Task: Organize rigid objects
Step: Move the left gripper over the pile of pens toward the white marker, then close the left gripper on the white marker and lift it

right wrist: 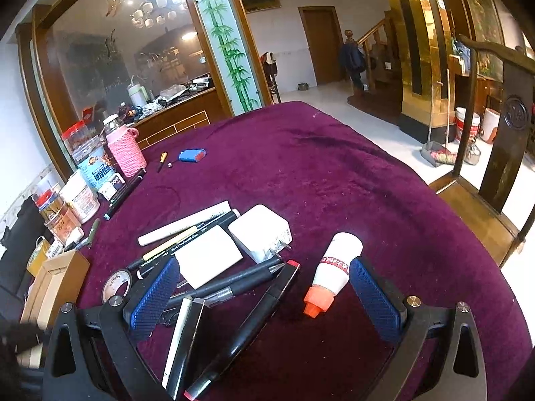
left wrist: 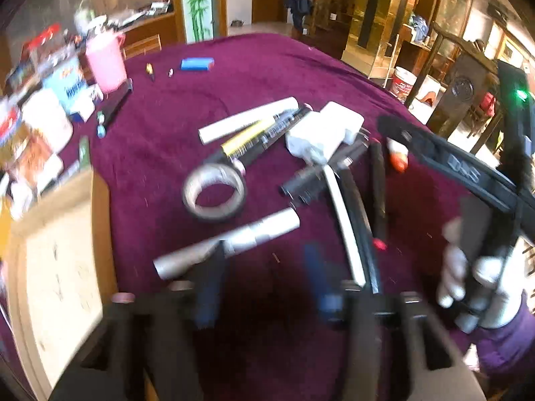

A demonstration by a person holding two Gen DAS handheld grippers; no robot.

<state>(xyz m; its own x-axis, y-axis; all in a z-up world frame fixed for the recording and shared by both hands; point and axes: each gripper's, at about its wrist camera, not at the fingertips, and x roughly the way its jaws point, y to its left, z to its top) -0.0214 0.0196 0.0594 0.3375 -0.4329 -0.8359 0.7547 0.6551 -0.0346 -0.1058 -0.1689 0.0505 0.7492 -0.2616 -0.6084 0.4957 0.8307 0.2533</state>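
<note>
On the purple tablecloth point(left wrist: 267, 67) lies a loose pile: a tape roll point(left wrist: 214, 193), a silver-white tube point(left wrist: 234, 239), a white charger block point(left wrist: 327, 130), a long white tube point(left wrist: 247, 118) and several pens. My left gripper point(left wrist: 264, 284) hovers open over bare cloth, its left finger just in front of the silver-white tube. My right gripper point(right wrist: 264, 300) stands wide open low over the cloth. Between its fingers lie a black marker with red ends point(right wrist: 254, 320) and a white glue bottle with an orange cap point(right wrist: 331, 274), neither touched. A gloved hand point(left wrist: 468, 274) holds the right gripper.
A cardboard box point(left wrist: 57, 267) sits at the near left table edge. Jars and a pink bottle point(right wrist: 125, 148) line the left side. A small blue case point(right wrist: 192, 155) lies at the far end. A dark wooden chair point(right wrist: 501, 153) stands by the right edge.
</note>
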